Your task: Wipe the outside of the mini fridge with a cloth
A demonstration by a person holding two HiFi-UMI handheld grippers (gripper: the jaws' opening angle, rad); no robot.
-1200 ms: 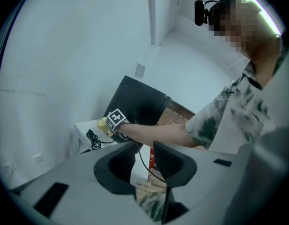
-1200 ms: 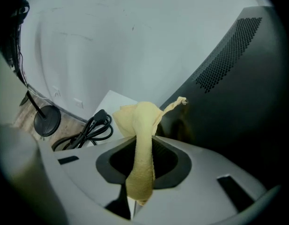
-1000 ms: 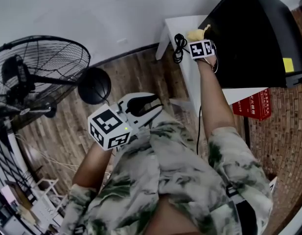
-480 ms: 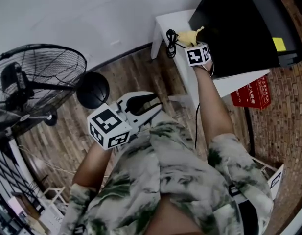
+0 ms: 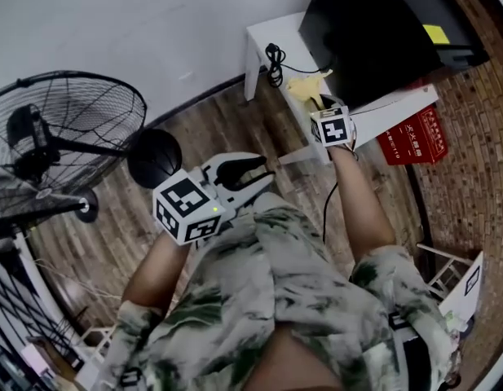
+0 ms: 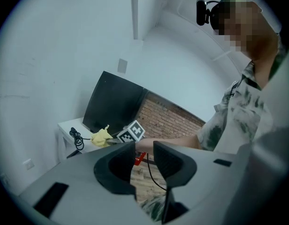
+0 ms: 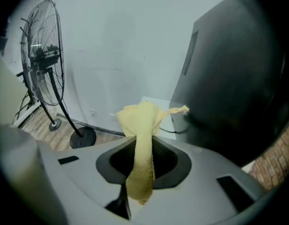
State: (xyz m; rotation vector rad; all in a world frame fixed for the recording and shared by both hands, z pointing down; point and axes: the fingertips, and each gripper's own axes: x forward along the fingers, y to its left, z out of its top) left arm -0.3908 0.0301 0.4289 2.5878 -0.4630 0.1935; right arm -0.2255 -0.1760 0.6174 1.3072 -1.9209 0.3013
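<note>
The black mini fridge (image 5: pixel 373 31) stands on a white table (image 5: pixel 267 35) at the upper right. My right gripper (image 5: pixel 319 103) is shut on a yellow cloth (image 5: pixel 308 86), held just off the fridge's near lower corner. In the right gripper view the cloth (image 7: pixel 142 125) hangs pinched between the jaws of the right gripper (image 7: pixel 143 146), its top corner close to the fridge's dark side (image 7: pixel 233 88); whether they touch I cannot tell. My left gripper (image 5: pixel 244 173) is open and holds nothing, near the person's chest. The left gripper (image 6: pixel 143 153) looks toward the fridge (image 6: pixel 111 104) and cloth (image 6: pixel 101 136).
A coiled black cable (image 5: pixel 274 62) lies on the table left of the fridge. A red box (image 5: pixel 414 133) sits under the table's right end. A large standing fan (image 5: pixel 63 129) with a round base (image 5: pixel 156 155) stands on the wooden floor at left. A white wall runs behind.
The right gripper has drawn back from the fridge's side toward the person, cloth still in it. The head view has shifted. The left gripper has barely moved.
</note>
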